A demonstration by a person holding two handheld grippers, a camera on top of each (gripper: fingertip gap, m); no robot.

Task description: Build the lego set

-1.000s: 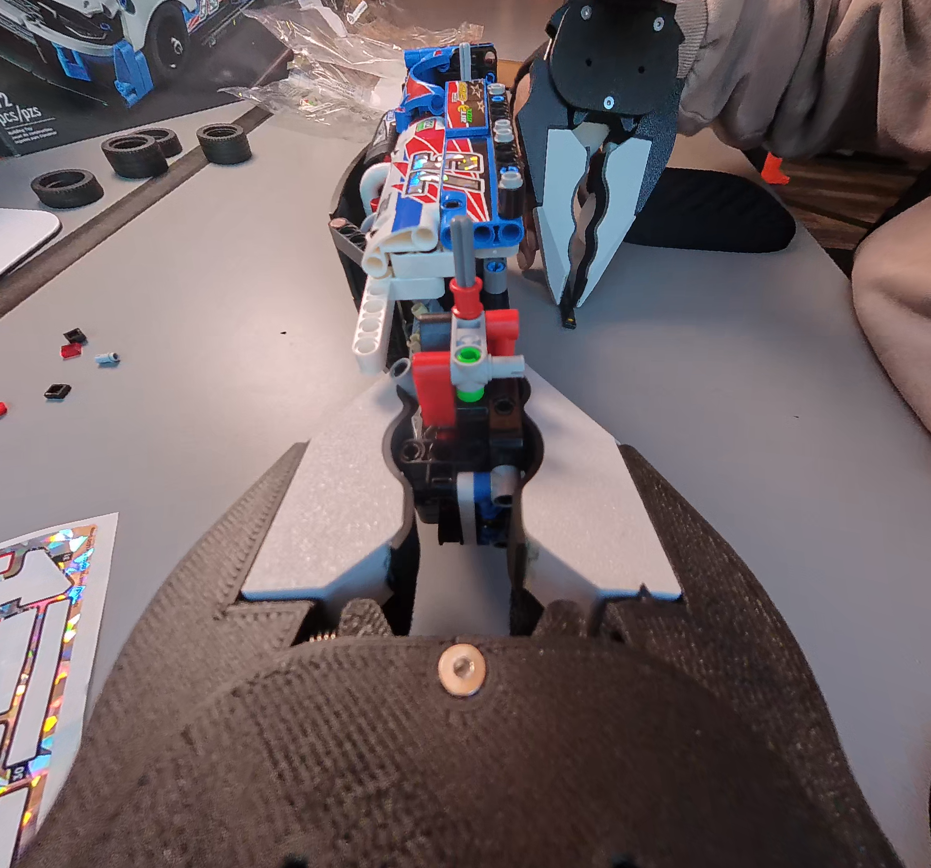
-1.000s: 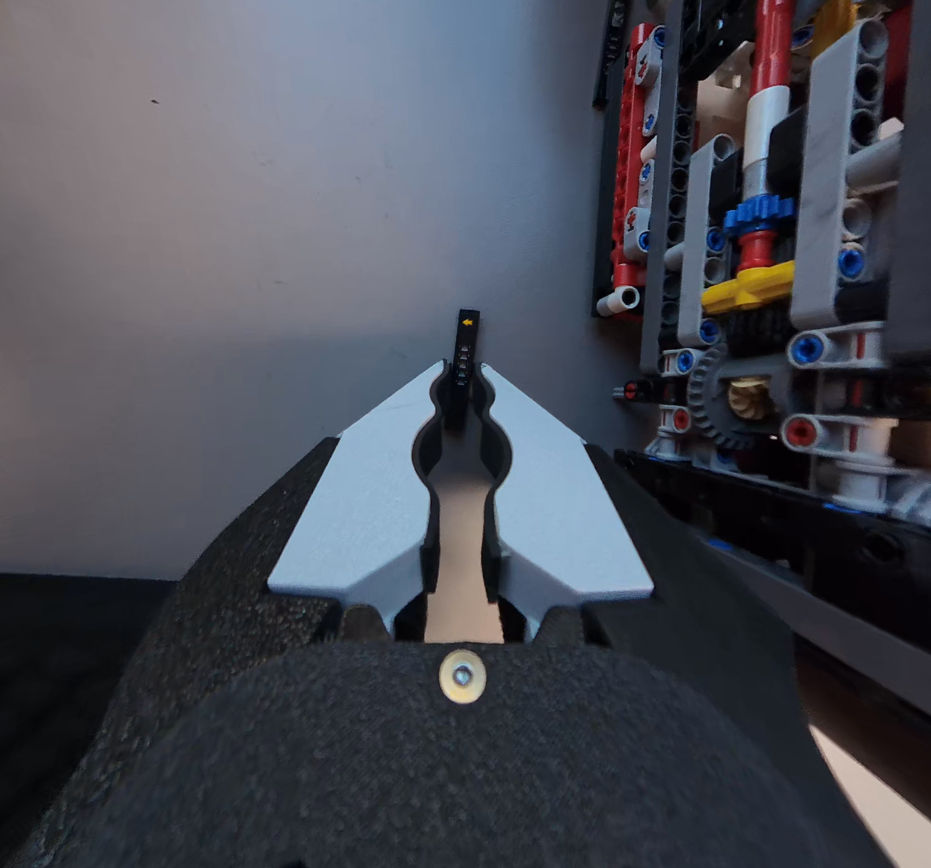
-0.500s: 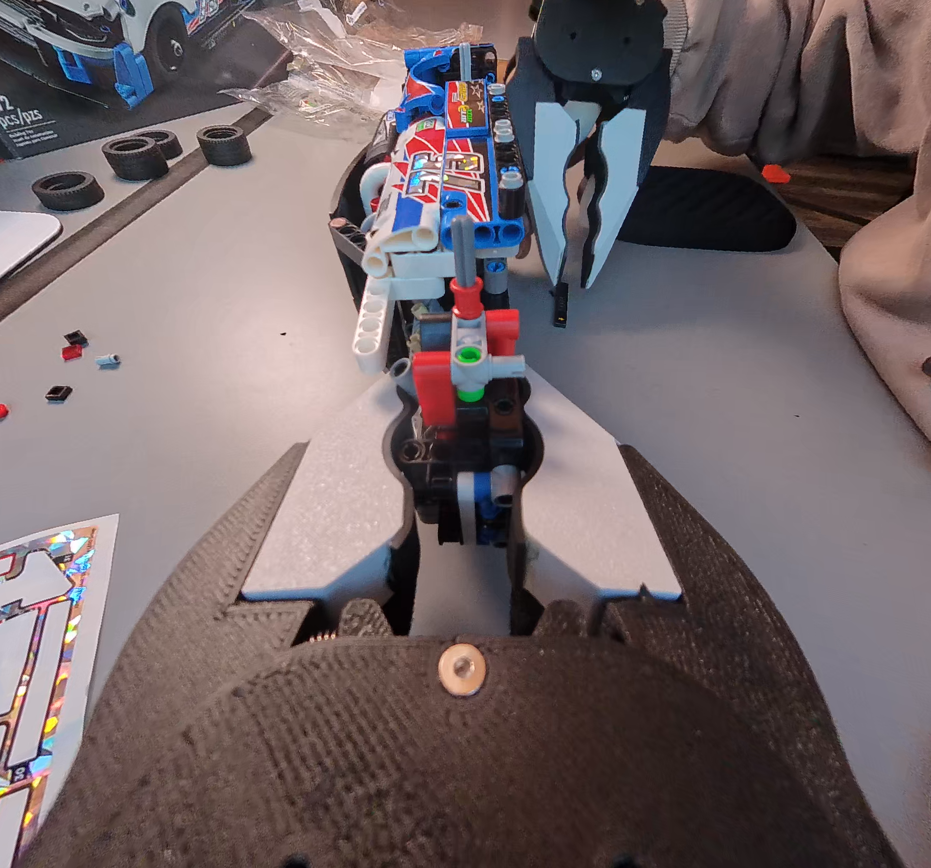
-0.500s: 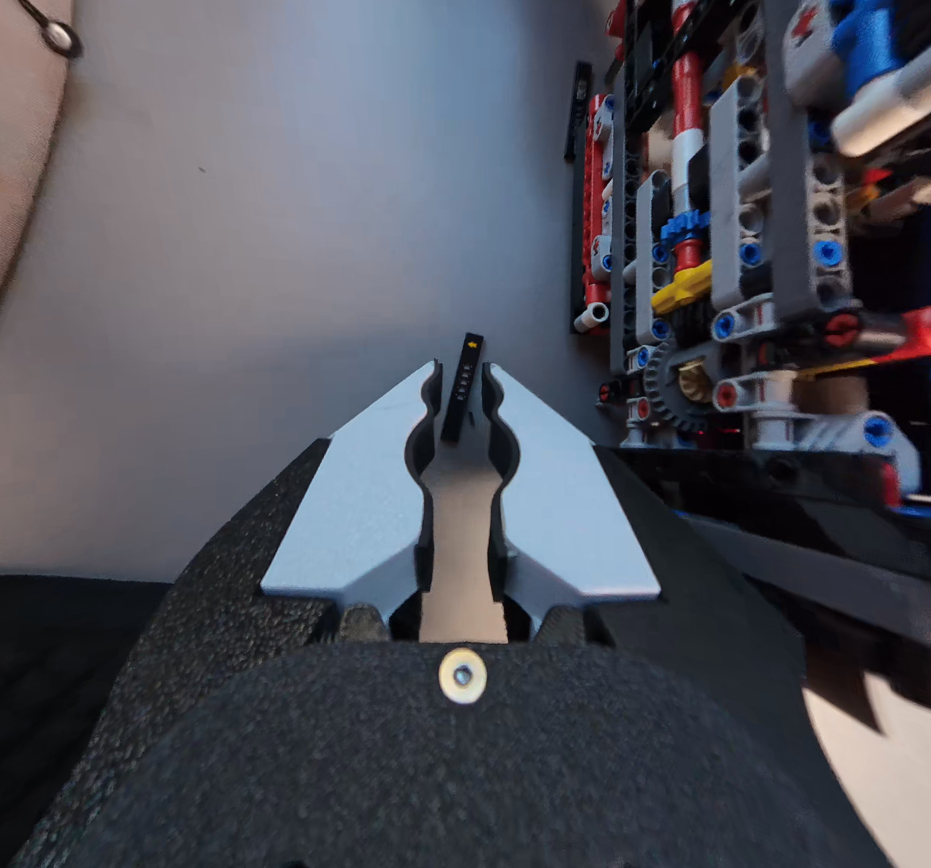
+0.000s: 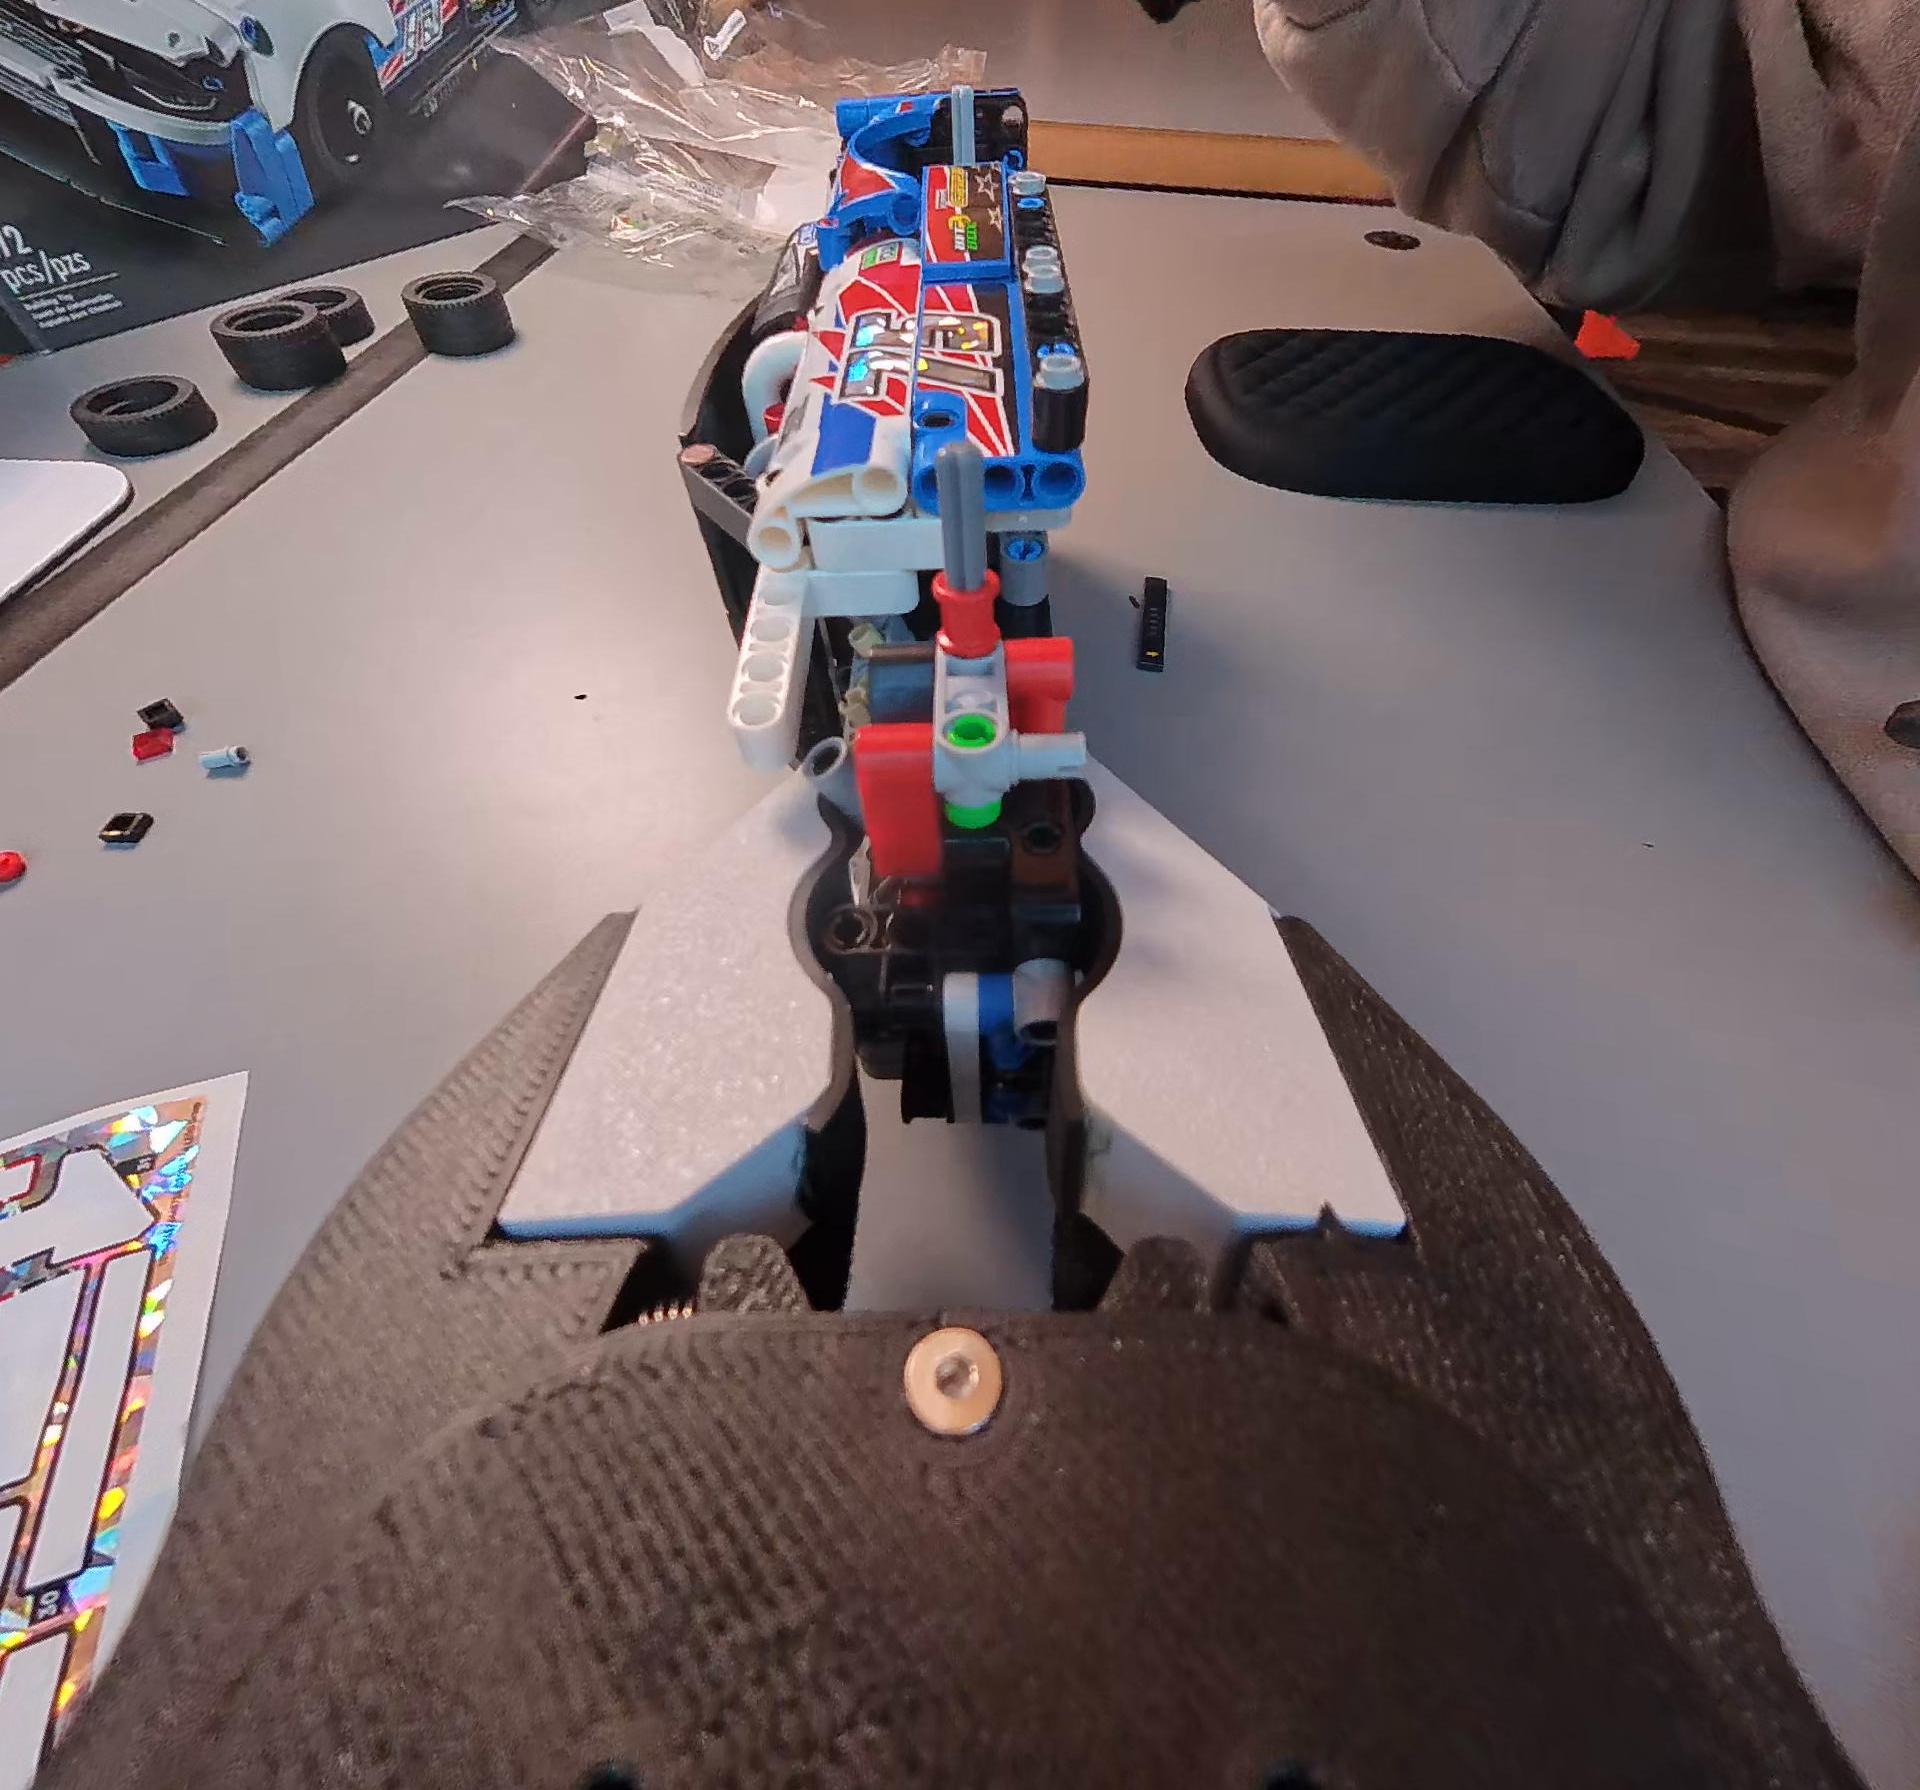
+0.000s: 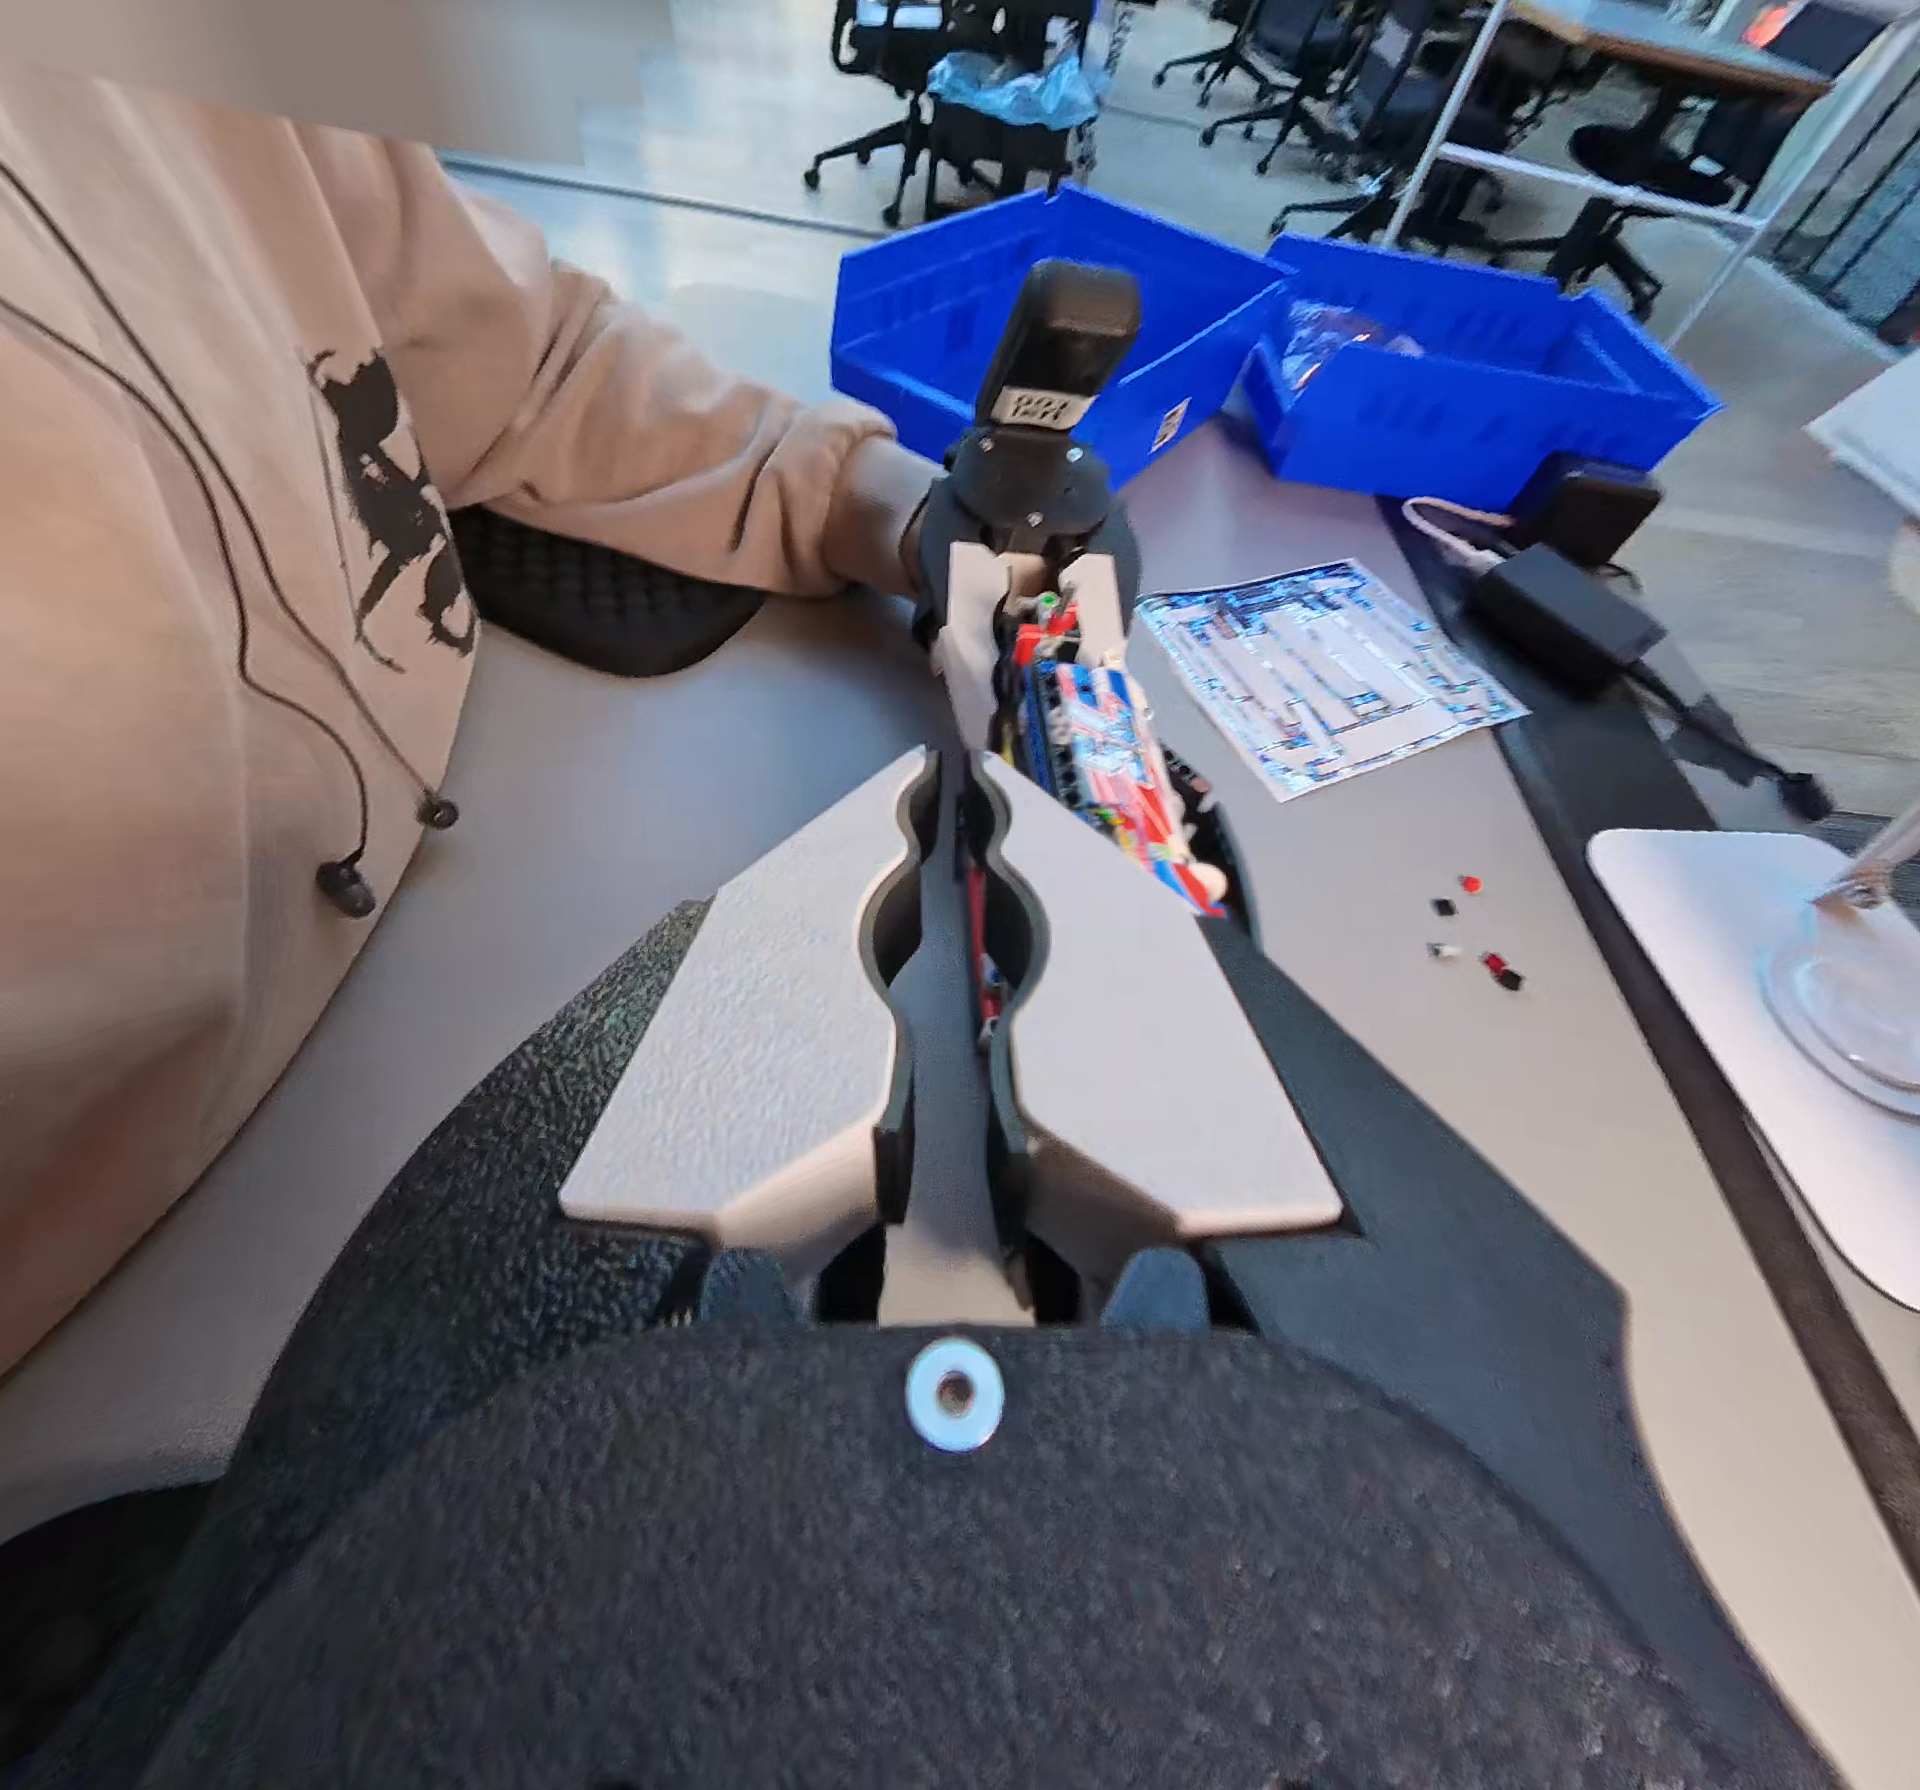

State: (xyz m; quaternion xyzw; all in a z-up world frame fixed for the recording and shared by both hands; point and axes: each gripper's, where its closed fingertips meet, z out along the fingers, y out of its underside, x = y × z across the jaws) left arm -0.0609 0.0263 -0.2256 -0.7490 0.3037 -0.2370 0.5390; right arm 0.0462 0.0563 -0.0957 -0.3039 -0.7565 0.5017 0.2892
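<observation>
Meanwhile the left gripper lay level over the table, clamped on the lego car; the right gripper hovered raised, fingers slightly parted, empty.

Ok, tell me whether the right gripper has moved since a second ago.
Yes. In the left wrist view it stood beside the lego car over the small black strip; now it has lifted away out of that view, leaving the strip on the table.
</observation>
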